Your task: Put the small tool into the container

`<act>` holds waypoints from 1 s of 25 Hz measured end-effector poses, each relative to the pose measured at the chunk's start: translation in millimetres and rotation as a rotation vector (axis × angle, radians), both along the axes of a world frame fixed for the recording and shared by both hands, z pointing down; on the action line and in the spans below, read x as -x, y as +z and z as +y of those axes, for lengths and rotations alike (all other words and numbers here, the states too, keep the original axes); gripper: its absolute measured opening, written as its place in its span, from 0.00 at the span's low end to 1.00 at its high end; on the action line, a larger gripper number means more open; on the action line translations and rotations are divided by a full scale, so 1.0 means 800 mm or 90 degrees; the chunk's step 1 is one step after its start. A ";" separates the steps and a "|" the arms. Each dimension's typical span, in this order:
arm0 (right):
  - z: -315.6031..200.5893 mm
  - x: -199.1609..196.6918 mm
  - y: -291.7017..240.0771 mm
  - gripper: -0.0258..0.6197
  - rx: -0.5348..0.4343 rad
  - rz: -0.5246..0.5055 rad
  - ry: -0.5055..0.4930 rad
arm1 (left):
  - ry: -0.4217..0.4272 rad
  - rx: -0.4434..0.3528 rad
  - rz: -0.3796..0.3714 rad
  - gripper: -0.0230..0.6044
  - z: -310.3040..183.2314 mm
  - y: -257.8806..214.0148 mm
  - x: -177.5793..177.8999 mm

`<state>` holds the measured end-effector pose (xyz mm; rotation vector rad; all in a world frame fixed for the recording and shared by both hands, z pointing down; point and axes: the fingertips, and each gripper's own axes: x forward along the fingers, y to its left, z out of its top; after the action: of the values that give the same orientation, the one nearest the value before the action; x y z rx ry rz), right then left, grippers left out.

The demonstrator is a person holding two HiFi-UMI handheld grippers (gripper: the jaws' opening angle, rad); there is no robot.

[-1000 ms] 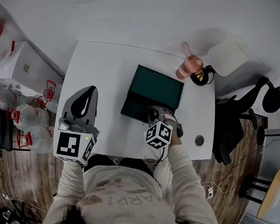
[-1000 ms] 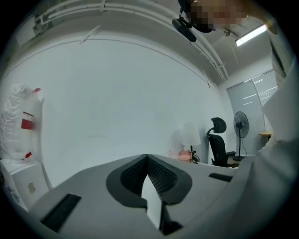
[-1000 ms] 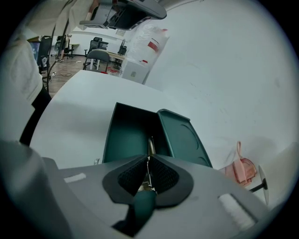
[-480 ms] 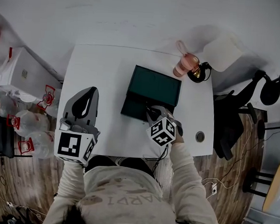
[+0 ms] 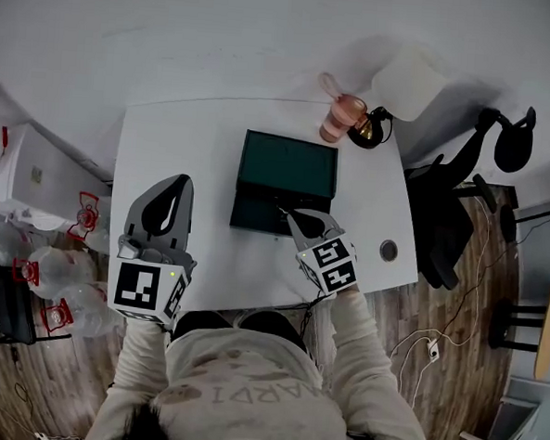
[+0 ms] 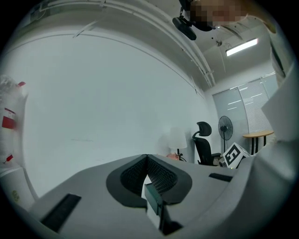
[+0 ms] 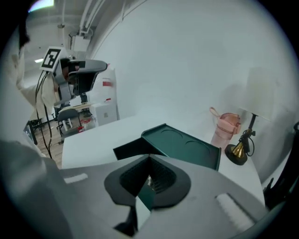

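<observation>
— Status? Start w/ your L side.

— My left gripper (image 5: 175,180) is well to the left of the container (image 5: 286,169) and nearer me than it. Jaws are clenched together w/ nothing betw. them. It's idle, far as I can judge.

— And the container itself?

— Dark green, opened out in two halves, about mid-table (image 5: 187,135). The far half is a shallow tray w/ two round recesses. The near half is darker and looks like the deeper compartment. I can't see to its bottom.

— R side?

— My right gripper (image 5: 292,215) sits at the container's near edge, tips pointing over the dark half. Jaws are clamped, and betw. the pads there's a small metallic bit. I take that for the small tool (image 7: 150,182), but it's too small to say what kind.

— So which step?

— The tool is grasped but not yet in. I'd call it the placing step, prob. past halfway.

— Next move?

— IMO: tips fwd & down over the near compartment, and let go only once the tool is inside the walls. It's tiny, so a drop from height could bounce it out.

— Anything in the way?

— No. The pink bottle (image 5: 338,121) & lamp (image 5: 369,129) stand by the container's far right corner, well apart from that path.
</observation>
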<state>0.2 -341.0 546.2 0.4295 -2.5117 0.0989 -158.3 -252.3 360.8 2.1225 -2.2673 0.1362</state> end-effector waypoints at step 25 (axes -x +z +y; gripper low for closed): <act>0.054 -0.075 -0.133 0.05 -0.094 -0.195 0.278 | 0.165 -0.019 0.003 0.04 0.000 -0.013 -0.039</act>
<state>60.4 -298.1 439.6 1.0930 -2.6864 0.1574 -127.2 -252.6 350.2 2.4208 -1.9929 0.1048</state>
